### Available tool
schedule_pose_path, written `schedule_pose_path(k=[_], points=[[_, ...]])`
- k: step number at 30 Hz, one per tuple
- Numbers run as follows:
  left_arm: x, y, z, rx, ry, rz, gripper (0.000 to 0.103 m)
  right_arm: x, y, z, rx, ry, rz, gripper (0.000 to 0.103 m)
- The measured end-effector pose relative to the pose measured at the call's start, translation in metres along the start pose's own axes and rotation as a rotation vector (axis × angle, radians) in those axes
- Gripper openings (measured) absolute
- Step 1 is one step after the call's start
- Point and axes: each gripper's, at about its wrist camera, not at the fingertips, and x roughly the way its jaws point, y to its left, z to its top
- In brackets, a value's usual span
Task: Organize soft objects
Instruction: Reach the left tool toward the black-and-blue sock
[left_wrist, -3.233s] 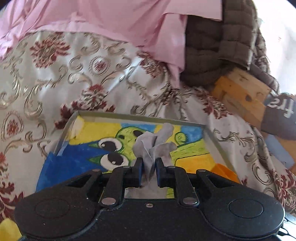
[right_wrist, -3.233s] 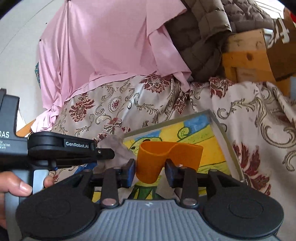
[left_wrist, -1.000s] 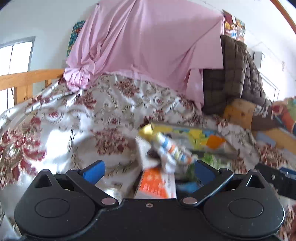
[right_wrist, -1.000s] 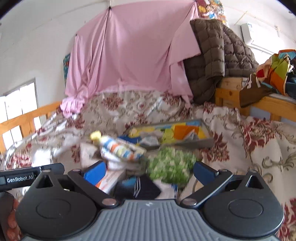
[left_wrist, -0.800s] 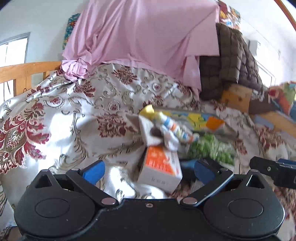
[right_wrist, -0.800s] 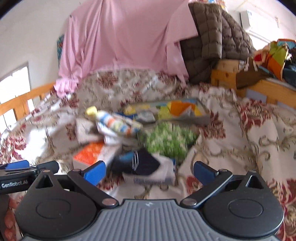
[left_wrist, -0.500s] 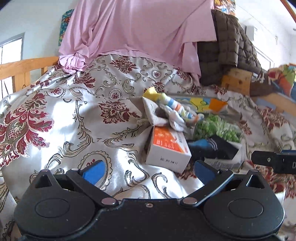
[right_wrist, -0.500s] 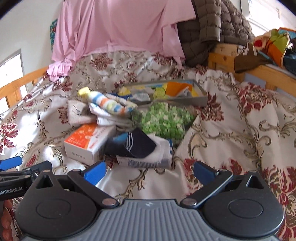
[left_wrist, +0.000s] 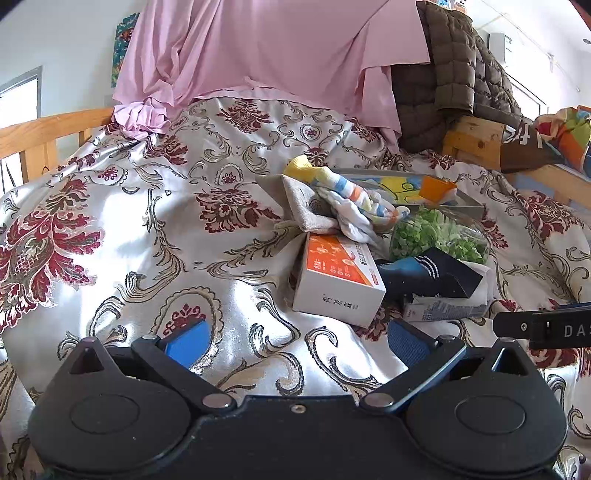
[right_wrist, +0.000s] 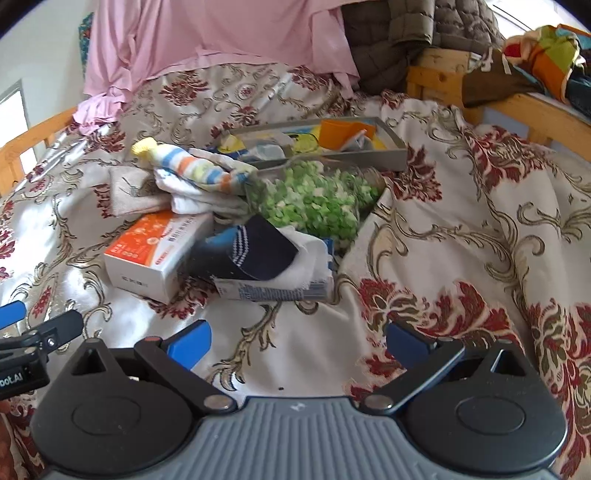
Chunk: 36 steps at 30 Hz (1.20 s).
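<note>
A pile of items lies on the floral bedspread. A striped sock (left_wrist: 354, 195) (right_wrist: 199, 166) rests on a beige cloth (left_wrist: 299, 206) (right_wrist: 129, 192). A dark blue sock (left_wrist: 428, 273) (right_wrist: 255, 254) lies on a white sock (right_wrist: 310, 258) over a small carton. A grey tray (left_wrist: 469, 203) (right_wrist: 391, 155) behind holds an orange cloth (left_wrist: 436, 188) (right_wrist: 343, 133) and a grey cloth (right_wrist: 266, 149). My left gripper (left_wrist: 295, 339) and right gripper (right_wrist: 299, 339) are open and empty, short of the pile.
An orange-and-white box (left_wrist: 336, 280) (right_wrist: 155, 251) and a bag of green bits (left_wrist: 439, 232) (right_wrist: 314, 199) sit in the pile. A pink sheet (left_wrist: 277, 51) and brown quilt (left_wrist: 450, 74) hang behind. Wooden bed rails (left_wrist: 44, 129) (right_wrist: 535, 110) stand at both sides.
Both grippers let go of the cloths in the tray, opened and pulled back. Since half a second ago the view has tilted down slightly toward the pile.
</note>
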Motion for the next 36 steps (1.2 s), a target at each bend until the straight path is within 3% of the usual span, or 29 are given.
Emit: schedule_pose_path(k=[17,25,30,36], points=[[0.004,-0.019,0.006,0.145,-0.03,-0.033,0.102,0.012,-0.008,0.002,0.051,0.076,0.011,0.103],[0.024,-0.032,0.027,0.245,-0.038,-0.06,0.102,0.013,-0.022,0.006,0.123,0.081,0.036,0.103],[0.036,-0.046,0.044,0.356,-0.02,-0.138,0.102,0.02,-0.036,0.012,0.174,0.079,0.07,0.103],[0.049,-0.066,0.051,0.528,-0.016,-0.211,0.102,0.029,-0.056,0.029,0.148,0.003,0.034,0.103]])
